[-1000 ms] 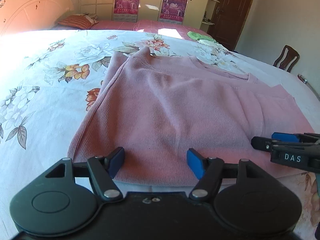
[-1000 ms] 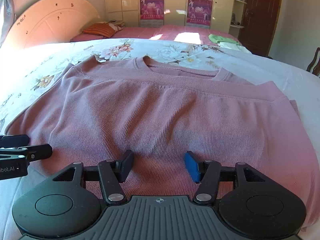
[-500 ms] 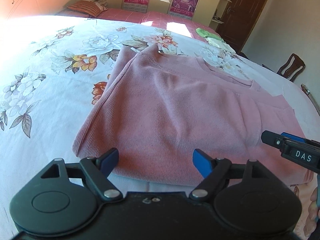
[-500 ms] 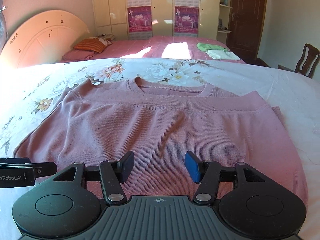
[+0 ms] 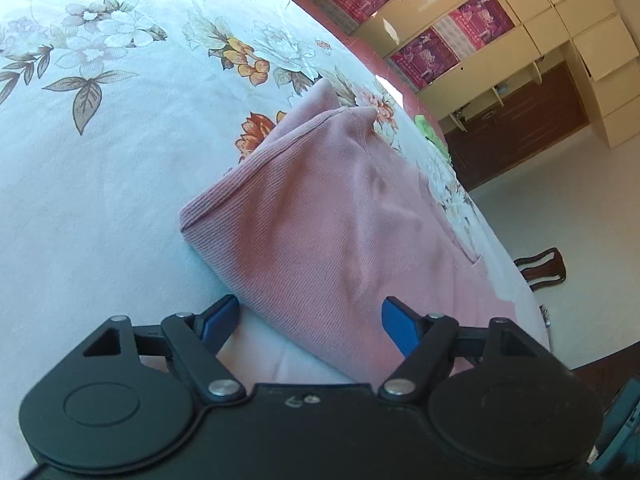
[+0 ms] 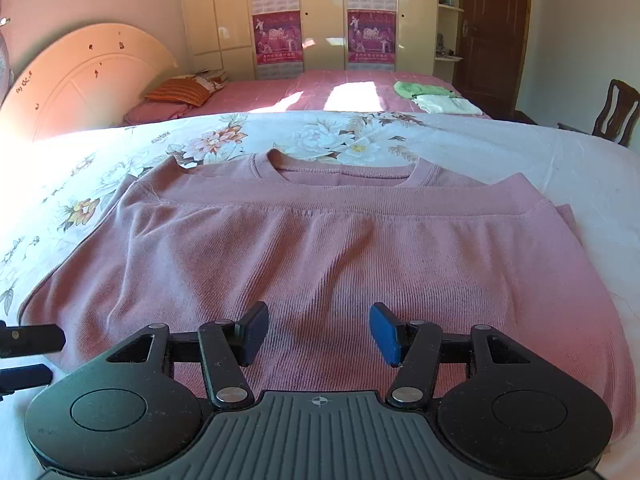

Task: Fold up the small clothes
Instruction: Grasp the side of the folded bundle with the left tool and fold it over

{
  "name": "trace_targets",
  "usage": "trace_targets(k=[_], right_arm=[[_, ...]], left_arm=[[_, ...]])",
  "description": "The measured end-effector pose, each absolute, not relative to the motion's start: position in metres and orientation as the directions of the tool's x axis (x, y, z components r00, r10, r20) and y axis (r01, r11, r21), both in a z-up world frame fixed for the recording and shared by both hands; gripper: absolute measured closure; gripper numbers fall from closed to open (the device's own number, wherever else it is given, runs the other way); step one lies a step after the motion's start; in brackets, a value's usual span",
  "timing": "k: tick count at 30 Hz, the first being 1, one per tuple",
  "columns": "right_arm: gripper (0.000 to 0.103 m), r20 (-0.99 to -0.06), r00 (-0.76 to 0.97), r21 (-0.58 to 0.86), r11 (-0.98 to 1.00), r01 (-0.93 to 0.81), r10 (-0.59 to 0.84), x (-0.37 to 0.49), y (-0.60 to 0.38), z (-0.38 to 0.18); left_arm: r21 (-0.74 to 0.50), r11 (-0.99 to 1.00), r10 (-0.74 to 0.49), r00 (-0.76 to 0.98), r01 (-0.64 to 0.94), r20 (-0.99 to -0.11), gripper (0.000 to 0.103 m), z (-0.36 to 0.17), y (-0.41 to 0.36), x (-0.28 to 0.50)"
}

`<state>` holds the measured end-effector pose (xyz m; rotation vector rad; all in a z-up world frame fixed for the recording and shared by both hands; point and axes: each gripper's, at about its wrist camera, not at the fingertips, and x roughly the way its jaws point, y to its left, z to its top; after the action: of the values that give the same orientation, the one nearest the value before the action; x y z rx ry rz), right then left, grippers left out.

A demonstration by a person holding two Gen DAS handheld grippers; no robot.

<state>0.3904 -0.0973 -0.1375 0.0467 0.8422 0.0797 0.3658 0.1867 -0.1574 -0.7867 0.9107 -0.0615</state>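
A pink knit sweater (image 6: 320, 248) lies folded flat on the floral bedsheet (image 6: 520, 152), neckline at the far side. In the right wrist view my right gripper (image 6: 319, 332) hovers open over the sweater's near hem, with nothing pressed between its blue pads. My left gripper (image 5: 310, 320) is rolled to one side at the sweater's (image 5: 328, 220) near left corner. Its jaws are closing, the folded edge lies between the blue pads, and they do not press it. The left gripper's (image 6: 56, 356) black fingers show at the left edge of the right wrist view.
A second bed with a pink cover (image 6: 320, 92) stands beyond, with folded green and white clothes (image 6: 432, 98) on it. A wooden chair (image 6: 616, 112) and a dark door (image 6: 492, 32) are at the right. A pale headboard (image 6: 80, 80) is at the left.
My left gripper has rolled sideways and shifted to the sweater's left corner, and the right gripper has dropped out of its view. The right gripper has hardly moved.
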Motion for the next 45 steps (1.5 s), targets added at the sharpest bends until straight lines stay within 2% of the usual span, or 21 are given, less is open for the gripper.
trace_targets(k=[6, 8, 10, 12, 16, 18, 20, 24, 27, 32, 33, 35, 41, 45], right_arm=[[0.047, -0.738, 0.669, 0.074, 0.996, -0.051, 0.089, 0.392, -0.100, -0.141], [0.047, -0.736, 0.672, 0.074, 0.996, -0.050, 0.088, 0.392, -0.100, -0.142], [0.047, -0.732, 0.676, 0.069, 0.996, -0.049, 0.084, 0.393, -0.100, -0.143], [0.047, -0.728, 0.682, 0.064, 0.997, -0.043, 0.076, 0.395, -0.099, -0.143], [0.047, -0.716, 0.697, 0.045, 0.999, -0.024, 0.049, 0.397, -0.094, -0.144], [0.047, -0.753, 0.658, -0.014, 0.999, -0.039, 0.015, 0.398, -0.086, -0.158], [0.047, -0.730, 0.683, -0.061, 0.997, -0.054, -0.008, 0.392, -0.081, -0.164], [0.047, -0.732, 0.681, -0.030, 0.999, -0.013, -0.013, 0.392, -0.085, -0.154], [0.047, -0.751, 0.658, -0.075, 0.997, -0.016, -0.046, 0.388, -0.079, -0.163], [0.047, -0.723, 0.689, -0.045, 0.998, 0.036, -0.057, 0.382, -0.088, -0.157], [0.047, -0.748, 0.662, -0.062, 0.998, 0.003, -0.048, 0.384, -0.086, -0.165], [0.047, -0.741, 0.671, -0.099, 0.994, -0.053, -0.038, 0.384, -0.085, -0.165], [0.047, -0.707, 0.705, 0.108, 0.994, 0.035, 0.052, 0.379, -0.146, -0.141], [0.047, -0.694, 0.719, 0.149, 0.985, 0.090, 0.039, 0.369, -0.194, -0.132]], left_arm=[[-0.673, 0.695, -0.346, 0.704, -0.252, -0.621, 0.033, -0.166, 0.187, 0.388], [-0.690, 0.679, -0.341, 0.724, -0.252, -0.600, 0.041, -0.170, 0.189, 0.390], [-0.694, 0.669, -0.331, 0.728, -0.267, -0.600, 0.068, -0.174, 0.191, 0.394], [-0.707, 0.645, -0.330, 0.728, -0.290, -0.601, 0.083, -0.180, 0.195, 0.394], [-0.708, 0.651, -0.334, 0.734, -0.274, -0.591, 0.088, -0.181, 0.198, 0.391], [-0.717, 0.643, -0.341, 0.738, -0.268, -0.582, 0.089, -0.180, 0.199, 0.389], [-0.724, 0.641, -0.345, 0.747, -0.255, -0.569, 0.090, -0.178, 0.199, 0.388], [-0.730, 0.651, -0.355, 0.766, -0.209, -0.536, 0.091, -0.169, 0.198, 0.386], [-0.731, 0.661, -0.370, 0.772, -0.173, -0.517, 0.091, -0.162, 0.196, 0.386], [-0.671, 0.741, -0.401, 0.786, -0.024, -0.471, 0.092, -0.133, 0.176, 0.390], [-0.659, 0.752, -0.408, 0.787, 0.002, -0.463, 0.092, -0.127, 0.170, 0.391], [-0.630, 0.774, -0.423, 0.793, 0.065, -0.438, 0.092, -0.112, 0.154, 0.393], [-0.533, 0.802, -0.513, 0.769, 0.269, -0.382, 0.092, -0.076, 0.077, 0.398], [-0.518, 0.771, -0.594, 0.711, 0.371, -0.376, 0.092, -0.075, 0.017, 0.399]])
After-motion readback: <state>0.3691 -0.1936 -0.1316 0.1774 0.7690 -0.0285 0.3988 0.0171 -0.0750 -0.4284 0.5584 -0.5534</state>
